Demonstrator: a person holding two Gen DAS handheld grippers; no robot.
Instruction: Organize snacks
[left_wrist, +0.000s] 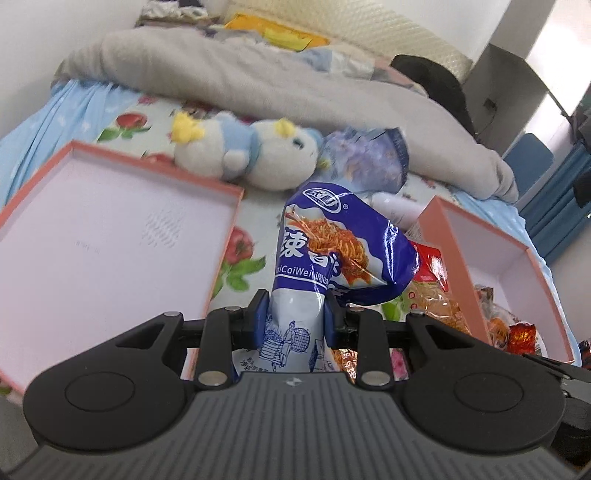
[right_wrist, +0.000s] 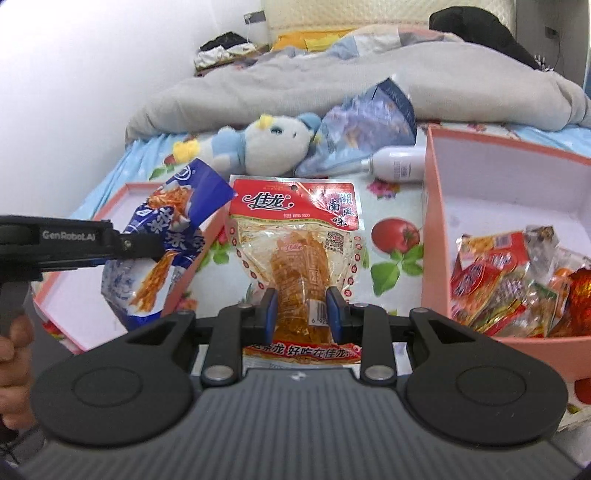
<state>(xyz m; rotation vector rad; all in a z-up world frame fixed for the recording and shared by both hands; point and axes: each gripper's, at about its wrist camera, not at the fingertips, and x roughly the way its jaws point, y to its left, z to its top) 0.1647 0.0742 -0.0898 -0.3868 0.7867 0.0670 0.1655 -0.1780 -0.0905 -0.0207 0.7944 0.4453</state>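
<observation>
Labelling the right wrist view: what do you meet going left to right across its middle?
Left gripper → blue snack bag → red snack packet → tomato print on the sheet → pink box with snacks.

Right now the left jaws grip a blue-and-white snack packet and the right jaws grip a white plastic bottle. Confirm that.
Wrong on the right side: the right wrist view shows the right gripper holding a red-topped clear snack packet; the white plastic bottle lies on the bed. The blue-and-white snack packet is correct.
</observation>
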